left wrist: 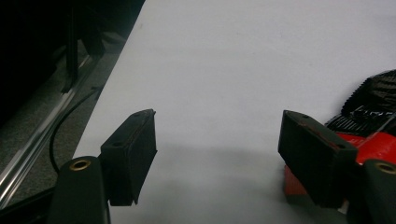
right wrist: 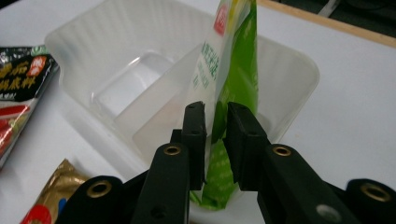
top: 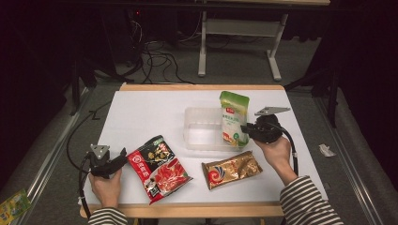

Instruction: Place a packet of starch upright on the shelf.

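Three pouches were in play, and only one had reached the clear plastic tub (top: 202, 131): the green-and-white pouch (top: 233, 118) stood upright at the tub's right end, pinched near its lower edge by the right gripper (top: 245, 129), whose jaws were closed tight on the film, as the right gripper view confirmed (right wrist: 215, 126). It looked to be going in, bottom edge down inside the tub's right wall, though whether it rested on the tub floor was hard to tell. That left two to go, by my reading: the red-and-black pouch (top: 158, 168) lying flat in front of the tub and to its left, and the gold pouch (top: 232, 169) lying flat just in front of the tub's right half, the two apart from each other. The left gripper (top: 123, 155) waited low, well to the tub's left, jaws spread wide and holding nothing, with the red-and-black pouch's corner just beside its right jaw (left wrist: 373, 135). Room was good: most of the tub's floor lay bare, and open white table (top: 141, 112) stretched to the tub's left and behind it. The gold pouch sat near the table's front edge.
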{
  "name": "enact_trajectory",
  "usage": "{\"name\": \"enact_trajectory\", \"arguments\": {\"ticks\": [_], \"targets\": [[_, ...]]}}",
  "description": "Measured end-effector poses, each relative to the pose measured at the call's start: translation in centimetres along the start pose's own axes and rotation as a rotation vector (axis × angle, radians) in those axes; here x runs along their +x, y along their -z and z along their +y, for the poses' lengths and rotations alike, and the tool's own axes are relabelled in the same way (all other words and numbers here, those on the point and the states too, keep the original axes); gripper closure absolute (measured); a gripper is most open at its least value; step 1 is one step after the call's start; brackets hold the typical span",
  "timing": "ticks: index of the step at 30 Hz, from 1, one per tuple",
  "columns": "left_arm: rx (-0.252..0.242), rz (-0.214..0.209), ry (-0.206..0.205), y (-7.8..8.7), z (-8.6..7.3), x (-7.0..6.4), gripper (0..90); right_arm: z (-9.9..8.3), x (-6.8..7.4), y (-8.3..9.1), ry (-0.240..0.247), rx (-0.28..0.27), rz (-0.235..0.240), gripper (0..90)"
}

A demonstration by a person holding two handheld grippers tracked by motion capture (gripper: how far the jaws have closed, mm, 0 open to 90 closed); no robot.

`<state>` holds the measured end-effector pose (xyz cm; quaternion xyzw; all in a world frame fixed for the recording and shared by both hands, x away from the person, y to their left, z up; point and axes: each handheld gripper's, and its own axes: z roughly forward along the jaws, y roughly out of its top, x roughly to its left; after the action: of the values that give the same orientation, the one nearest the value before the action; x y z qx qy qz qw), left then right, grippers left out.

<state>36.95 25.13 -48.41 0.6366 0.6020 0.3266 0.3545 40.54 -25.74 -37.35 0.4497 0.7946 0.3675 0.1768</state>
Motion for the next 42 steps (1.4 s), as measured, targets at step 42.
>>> {"name": "enact_trajectory", "arguments": {"ticks": [42], "targets": [[-0.010,-0.001,0.010,0.1,0.0,0.1,28.4,-2.1,1.1,-4.1,0.059,0.117,-0.094,87.0]]}}
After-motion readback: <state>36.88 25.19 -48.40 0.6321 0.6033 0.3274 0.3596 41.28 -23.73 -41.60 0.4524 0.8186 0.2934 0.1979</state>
